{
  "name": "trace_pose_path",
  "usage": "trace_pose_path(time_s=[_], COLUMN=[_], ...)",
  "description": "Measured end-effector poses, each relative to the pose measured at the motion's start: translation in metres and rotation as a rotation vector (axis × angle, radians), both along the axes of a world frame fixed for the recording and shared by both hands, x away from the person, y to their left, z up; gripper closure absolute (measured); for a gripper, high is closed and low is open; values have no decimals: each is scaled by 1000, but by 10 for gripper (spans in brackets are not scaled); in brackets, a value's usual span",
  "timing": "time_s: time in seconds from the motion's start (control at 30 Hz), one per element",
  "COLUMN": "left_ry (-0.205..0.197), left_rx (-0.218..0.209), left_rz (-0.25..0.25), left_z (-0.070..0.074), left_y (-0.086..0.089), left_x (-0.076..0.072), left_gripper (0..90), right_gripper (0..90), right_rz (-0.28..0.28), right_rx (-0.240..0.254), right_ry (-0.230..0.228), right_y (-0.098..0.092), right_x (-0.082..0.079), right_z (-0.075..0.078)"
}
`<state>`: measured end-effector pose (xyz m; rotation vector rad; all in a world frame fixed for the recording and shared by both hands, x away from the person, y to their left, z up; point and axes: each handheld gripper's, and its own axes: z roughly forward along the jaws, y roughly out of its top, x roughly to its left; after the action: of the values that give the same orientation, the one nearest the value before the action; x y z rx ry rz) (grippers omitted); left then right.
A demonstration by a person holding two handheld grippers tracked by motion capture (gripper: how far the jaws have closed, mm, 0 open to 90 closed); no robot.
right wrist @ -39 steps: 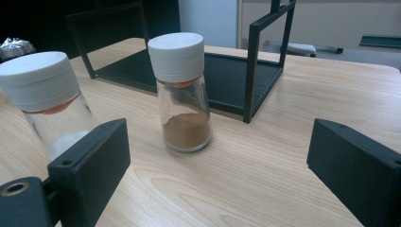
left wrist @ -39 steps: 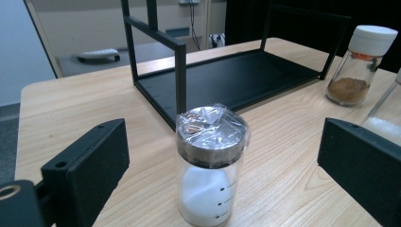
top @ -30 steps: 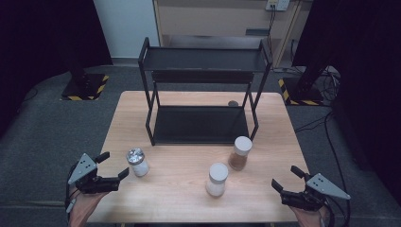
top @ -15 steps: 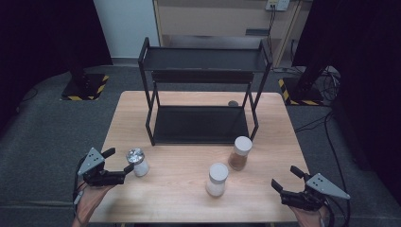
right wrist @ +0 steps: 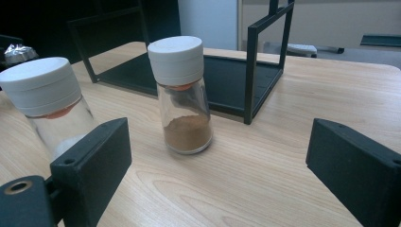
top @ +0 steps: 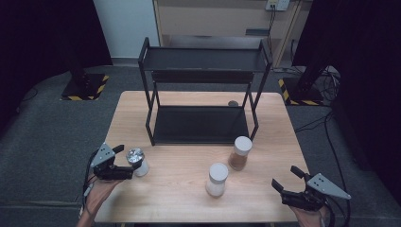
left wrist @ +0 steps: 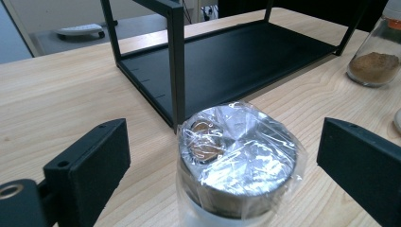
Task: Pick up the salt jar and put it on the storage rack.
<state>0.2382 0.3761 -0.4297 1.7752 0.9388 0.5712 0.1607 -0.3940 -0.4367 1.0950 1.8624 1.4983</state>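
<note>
A small jar with a shiny plastic-wrapped lid [top: 136, 160] [left wrist: 236, 165] stands near the table's left front. My left gripper [top: 126, 159] [left wrist: 224, 163] is open, with one jaw on each side of this jar and a gap on both sides. A white-capped jar of brown powder [top: 240, 152] [right wrist: 182, 94] and a white-capped jar of white powder [top: 217, 178] [right wrist: 47, 101] stand at the front right of centre. My right gripper [top: 285, 178] [right wrist: 217, 170] is open and holds nothing, at the front right corner, short of both jars.
A black two-tier rack [top: 203, 90] [left wrist: 227, 61] [right wrist: 246, 71] stands at the back middle of the wooden table [top: 179, 189], its lower shelf bare. A small dark round object [top: 232, 103] lies behind the rack's right side. Grey floor surrounds the table.
My left gripper has moved right and forward from the table's left edge until its jaws stand around the shiny-lidded jar. The right gripper and the jars have stayed put.
</note>
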Motion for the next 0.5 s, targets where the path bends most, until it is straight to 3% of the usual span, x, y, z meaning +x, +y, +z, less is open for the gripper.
trace_pose_path(time_s=[0.23,0.5], left_ry=[-3,-12], left_rx=[10,4], left_rz=[-12,-15], left_z=[-8,-16], left_y=[-4,-5], left_x=[7,7], left_gripper=[78,215], right_gripper=[81,81], right_rz=[1,2], right_rx=[1,2], right_ry=[0,0], right_y=[0,0], right_x=[0,0], right_z=[0,0])
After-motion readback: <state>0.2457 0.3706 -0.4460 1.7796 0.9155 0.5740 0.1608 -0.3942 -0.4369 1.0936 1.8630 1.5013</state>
